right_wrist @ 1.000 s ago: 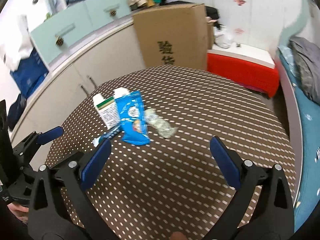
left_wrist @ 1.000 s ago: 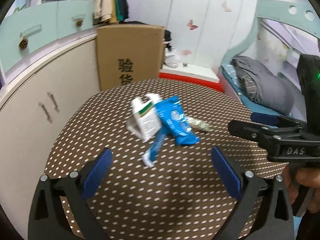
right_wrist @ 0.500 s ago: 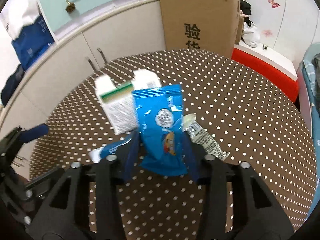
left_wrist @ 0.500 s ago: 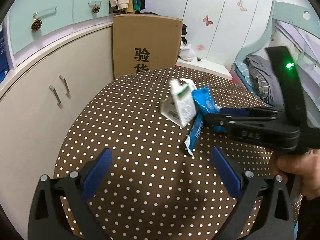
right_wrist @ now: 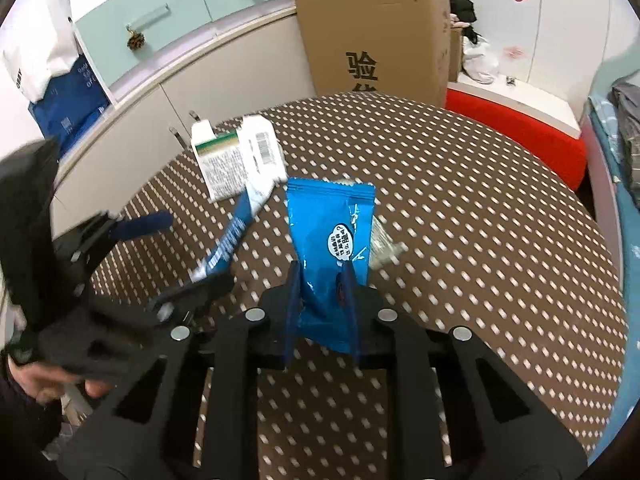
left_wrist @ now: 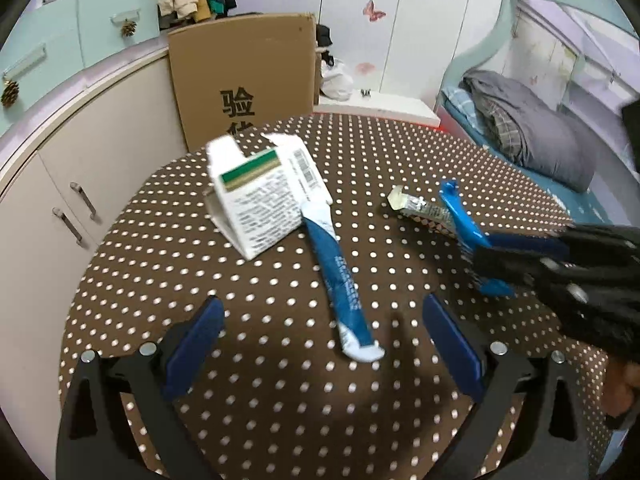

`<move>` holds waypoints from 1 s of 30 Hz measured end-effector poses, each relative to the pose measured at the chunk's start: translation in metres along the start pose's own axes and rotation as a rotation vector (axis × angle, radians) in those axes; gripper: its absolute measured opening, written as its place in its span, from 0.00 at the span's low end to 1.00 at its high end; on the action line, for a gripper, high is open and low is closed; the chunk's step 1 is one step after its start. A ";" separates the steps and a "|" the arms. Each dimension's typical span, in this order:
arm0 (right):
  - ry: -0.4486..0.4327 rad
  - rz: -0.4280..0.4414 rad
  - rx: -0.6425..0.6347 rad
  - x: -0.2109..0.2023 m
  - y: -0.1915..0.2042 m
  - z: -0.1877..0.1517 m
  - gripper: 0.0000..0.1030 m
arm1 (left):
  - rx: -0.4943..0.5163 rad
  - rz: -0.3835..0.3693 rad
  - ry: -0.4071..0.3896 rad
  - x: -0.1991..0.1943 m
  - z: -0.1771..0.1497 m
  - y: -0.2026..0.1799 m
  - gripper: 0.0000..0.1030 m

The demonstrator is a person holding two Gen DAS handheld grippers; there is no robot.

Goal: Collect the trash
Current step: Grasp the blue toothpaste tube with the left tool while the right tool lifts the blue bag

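Step in hand: first pickup. My right gripper (right_wrist: 322, 280) has just been closing, and the blue snack wrapper (right_wrist: 332, 236) is between the pads now, pinched at its lower end. The upper part stands up ahead of the fingers. In the left wrist view the wrapper looks edge-on and partly off the table (left_wrist: 280, 392); I can't tell if it is fully clear.

My left gripper (left_wrist: 320, 332) has its jaws spread wide with nothing in them. The long blue-and-white sachet (left_wrist: 340, 276) lies just ahead of it, between the two fingers' lines, near end toward me, far end touching the white carton (left_wrist: 260, 200). The carton sits beyond, ahead and slightly left of the left tool. The small clear wrapper (left_wrist: 422, 209) lies just beyond and right of the right tool, partly hidden behind the blue one.

Next, as I judge it:
- right: lift the wrapper clear and carry it off. No bin in view, so the drop point is unknown.
- left: straddle the sachet mid-length and close. It's thin and flat on the cloth, so the pads need to go low or they'll slide over it.
- carton and clear wrapper not yet collected.
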State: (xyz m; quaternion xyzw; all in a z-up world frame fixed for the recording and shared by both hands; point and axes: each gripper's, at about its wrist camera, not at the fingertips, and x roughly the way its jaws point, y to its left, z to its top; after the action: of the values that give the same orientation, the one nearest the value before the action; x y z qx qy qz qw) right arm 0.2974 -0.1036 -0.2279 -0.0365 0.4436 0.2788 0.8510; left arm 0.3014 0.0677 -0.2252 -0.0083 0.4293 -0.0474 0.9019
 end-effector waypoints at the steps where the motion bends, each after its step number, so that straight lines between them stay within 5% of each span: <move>1: 0.007 -0.002 -0.003 -0.001 0.000 -0.005 0.21 | -0.001 -0.004 0.004 0.003 0.001 -0.001 0.91; 3: 0.016 -0.026 -0.002 -0.002 -0.002 -0.013 0.27 | 0.012 0.000 0.018 0.009 0.004 -0.006 0.72; 4: 0.022 -0.027 0.002 -0.001 -0.003 -0.015 0.42 | 0.030 -0.003 0.014 0.009 0.005 -0.009 0.66; 6: 0.012 -0.039 0.014 -0.003 -0.005 -0.019 0.56 | 0.065 0.013 0.013 0.011 0.006 -0.015 0.47; 7: 0.006 -0.047 0.011 -0.003 -0.005 -0.020 0.56 | 0.078 0.013 0.012 0.011 0.007 -0.017 0.41; 9: 0.001 -0.059 0.012 -0.004 -0.006 -0.021 0.56 | 0.080 0.006 0.014 0.011 0.007 -0.017 0.12; 13: 0.013 -0.092 0.017 -0.003 -0.016 -0.023 0.55 | 0.041 -0.038 0.020 0.008 0.005 -0.011 0.09; 15: 0.027 -0.081 0.009 0.002 -0.017 -0.023 0.39 | 0.037 -0.054 0.015 0.004 -0.001 -0.012 0.09; 18: 0.030 -0.066 -0.019 0.001 -0.011 -0.022 0.33 | 0.027 -0.076 0.008 -0.004 -0.009 -0.012 0.08; 30: -0.094 -0.046 0.070 -0.064 -0.032 -0.038 0.31 | 0.009 -0.152 -0.098 -0.065 -0.007 -0.027 0.08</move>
State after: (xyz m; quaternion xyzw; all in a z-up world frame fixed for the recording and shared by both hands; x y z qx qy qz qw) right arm 0.2571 -0.1705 -0.2070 -0.0038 0.4117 0.2448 0.8778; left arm 0.2530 0.0469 -0.1776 -0.0391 0.3825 -0.1173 0.9156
